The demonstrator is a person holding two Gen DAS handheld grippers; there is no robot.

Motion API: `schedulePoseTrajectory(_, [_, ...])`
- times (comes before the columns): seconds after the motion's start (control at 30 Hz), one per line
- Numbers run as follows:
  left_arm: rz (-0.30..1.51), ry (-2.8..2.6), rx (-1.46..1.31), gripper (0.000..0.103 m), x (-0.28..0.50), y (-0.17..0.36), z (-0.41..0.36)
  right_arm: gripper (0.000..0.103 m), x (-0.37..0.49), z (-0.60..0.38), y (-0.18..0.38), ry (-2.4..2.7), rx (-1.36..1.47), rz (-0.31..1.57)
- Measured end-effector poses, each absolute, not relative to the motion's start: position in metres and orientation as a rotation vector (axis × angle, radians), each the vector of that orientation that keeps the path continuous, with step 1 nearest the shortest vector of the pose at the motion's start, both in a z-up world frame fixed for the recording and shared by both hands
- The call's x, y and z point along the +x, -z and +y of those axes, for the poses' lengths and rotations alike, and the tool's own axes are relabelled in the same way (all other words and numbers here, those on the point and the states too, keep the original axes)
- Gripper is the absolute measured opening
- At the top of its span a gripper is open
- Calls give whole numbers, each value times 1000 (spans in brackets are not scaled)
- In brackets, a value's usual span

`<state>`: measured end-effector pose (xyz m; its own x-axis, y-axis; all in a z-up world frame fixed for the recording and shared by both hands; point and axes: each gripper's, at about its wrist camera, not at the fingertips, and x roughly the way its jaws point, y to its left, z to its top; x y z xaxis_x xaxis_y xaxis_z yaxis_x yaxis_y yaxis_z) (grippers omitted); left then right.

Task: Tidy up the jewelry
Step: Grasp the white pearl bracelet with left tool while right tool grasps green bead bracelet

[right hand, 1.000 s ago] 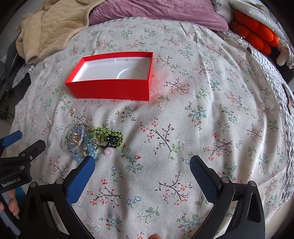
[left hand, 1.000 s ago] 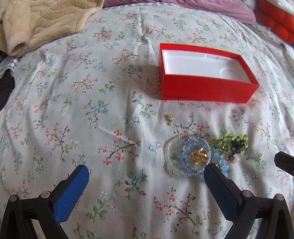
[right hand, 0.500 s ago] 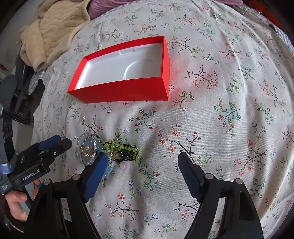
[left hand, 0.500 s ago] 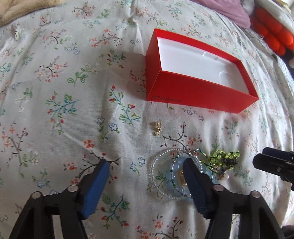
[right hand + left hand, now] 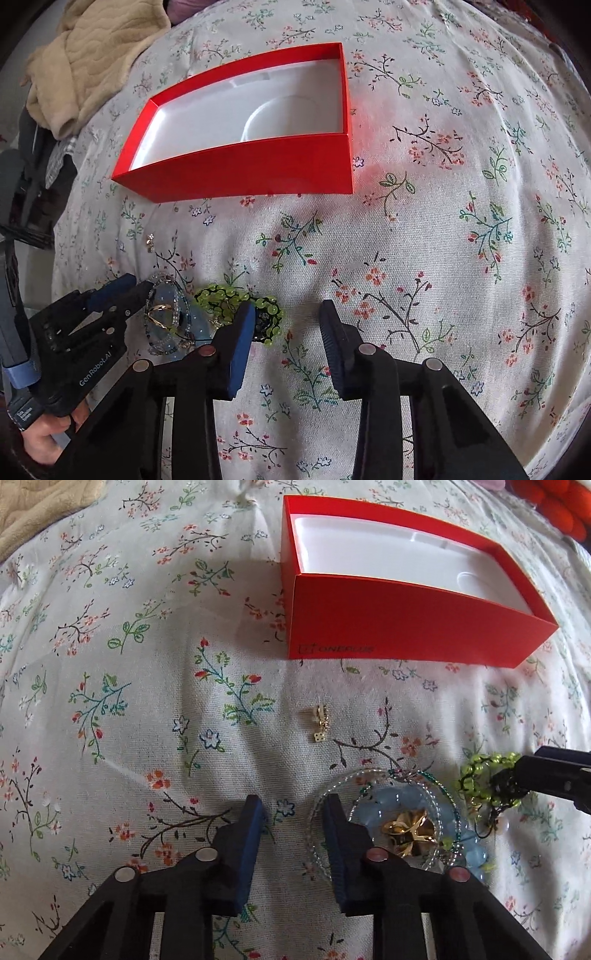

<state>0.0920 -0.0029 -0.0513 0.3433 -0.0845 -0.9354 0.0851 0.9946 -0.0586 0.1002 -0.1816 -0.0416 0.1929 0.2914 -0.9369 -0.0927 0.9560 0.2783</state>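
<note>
So the jewelry is all sitting in a little heap on the floral bedsheet (image 5: 110, 686), a bit in front of the red box (image 5: 406, 627). The box is open on top with a white molded insert inside, and it has OnePlus printed on its near side wall. Nothing's in it.

The pile itself: a clear beaded bracelet (image 5: 325, 794) looped around a pale blue chunky bead bracelet (image 5: 417, 801), with a shiny gold piece (image 5: 410, 830) lying in the middle of the blue ring. Just to the right of that is a lime green bead bracelet (image 5: 480, 775) tangled with some dark beads and a thin black cord. One small gold earring (image 5: 320, 723) sits by itself on the sheet, between the heap and the box, touching neither.

Left gripper (image 5: 293, 814) has its blue pads partly apart, gap is narrow, nothing between them. Its right finger (image 5: 334, 834) sits over the edge of the clear bracelet. Right gripper (image 5: 286, 321) is also partly open and empty, its left finger (image 5: 242, 332) right at the green beads.

Beige blanket (image 5: 81, 66) is bunched up at the far corner.
</note>
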Motion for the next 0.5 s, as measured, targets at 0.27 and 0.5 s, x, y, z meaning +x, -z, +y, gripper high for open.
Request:
schedulePoseTrajectory(0.27, [1212, 116, -24, 2, 91, 49, -2, 12, 102, -172, 43, -314, 152, 1326])
schedulePoseTrajectory(0.5, [1184, 143, -74, 0, 77, 30, 12, 5, 97, -164, 27, -335, 127, 1279])
